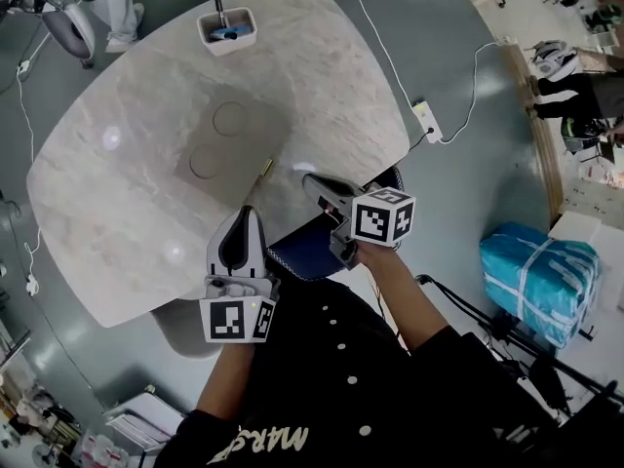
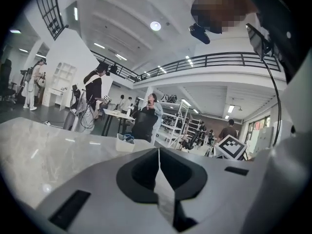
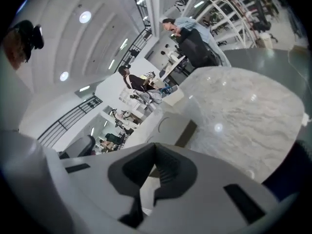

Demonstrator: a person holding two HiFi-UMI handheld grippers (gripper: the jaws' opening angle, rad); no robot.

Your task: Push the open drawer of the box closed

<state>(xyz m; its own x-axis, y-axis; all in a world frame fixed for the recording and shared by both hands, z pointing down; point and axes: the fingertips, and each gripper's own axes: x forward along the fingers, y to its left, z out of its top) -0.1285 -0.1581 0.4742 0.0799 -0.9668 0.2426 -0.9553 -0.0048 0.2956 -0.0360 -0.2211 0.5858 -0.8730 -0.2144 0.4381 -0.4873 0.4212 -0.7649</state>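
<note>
The box (image 1: 226,142), pale like the marble and with two round marks on its lid, sits near the middle of the table (image 1: 117,222), just left of centre in the head view. A thin brown strip (image 1: 265,170) shows along its lower right edge; whether that is the drawer standing out cannot be told. The left gripper (image 1: 252,213) hangs over the table's near edge in the lower middle of the frame, its tongs pressed together with nothing between them. The right gripper (image 1: 310,179) lies just right of it, nearer the brown strip, its tongs also closed and empty. Bare marble lies between both grippers and the box. A white tray (image 1: 227,29) with a blue item stands well apart at the table's far edge, top centre. A blue chair seat (image 1: 304,252) sits under the near edge, between the grippers. On the floor to the right lie a power strip (image 1: 426,121) and a blue wrapped bundle (image 1: 538,273).
</note>
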